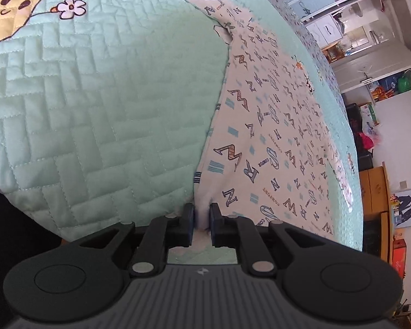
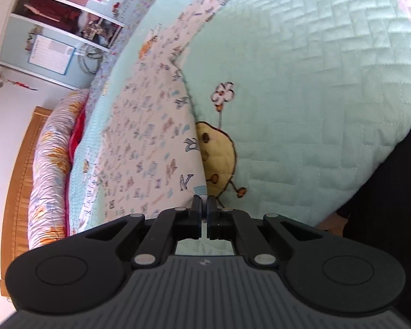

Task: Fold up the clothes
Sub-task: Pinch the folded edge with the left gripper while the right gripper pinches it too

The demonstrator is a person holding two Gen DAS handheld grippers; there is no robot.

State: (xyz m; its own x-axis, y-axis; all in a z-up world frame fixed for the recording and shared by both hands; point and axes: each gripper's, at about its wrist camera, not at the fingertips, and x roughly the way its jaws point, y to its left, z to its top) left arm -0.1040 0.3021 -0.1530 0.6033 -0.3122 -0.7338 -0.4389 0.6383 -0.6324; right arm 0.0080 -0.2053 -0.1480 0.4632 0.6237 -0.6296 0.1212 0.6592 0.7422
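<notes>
On my left wrist camera, the left gripper (image 1: pixel 202 220) is clenched on a bunched edge of the white garment (image 1: pixel 274 137), a cloth printed with grey and blue letters. A small fold of it sits pinched between the two black fingers (image 1: pixel 188 219), with the pads pressing on it from both sides. From that pinch the garment runs up and away across the right half of the view, lying flat on the mint green quilted bedspread (image 1: pixel 96 109). The bedspread fills the left side, stitched in a herringbone pattern, with a yellow cartoon figure (image 1: pixel 11 13) and a white flower (image 1: pixel 71 7) at the upper left. Beyond the bed, at the far right, I see white shelves (image 1: pixel 370 41) and a wooden cabinet (image 1: pixel 375 186).

On my right wrist camera, the right gripper (image 2: pixel 204 205) is squeezed tight, its fingers (image 2: pixel 196 205) nearly meeting on a thin edge of the same garment (image 2: pixel 150 142). The cloth stretches away to the left of the fingers and upward along the bed. Just to the right of the grip, the bedspread (image 2: pixel 315 82) shows the yellow cartoon figure (image 2: pixel 219 159), partly covered by the garment's edge. A floral rolled quilt (image 2: pixel 52 170) lies against the wooden headboard (image 2: pixel 16 178) at the left.
</notes>
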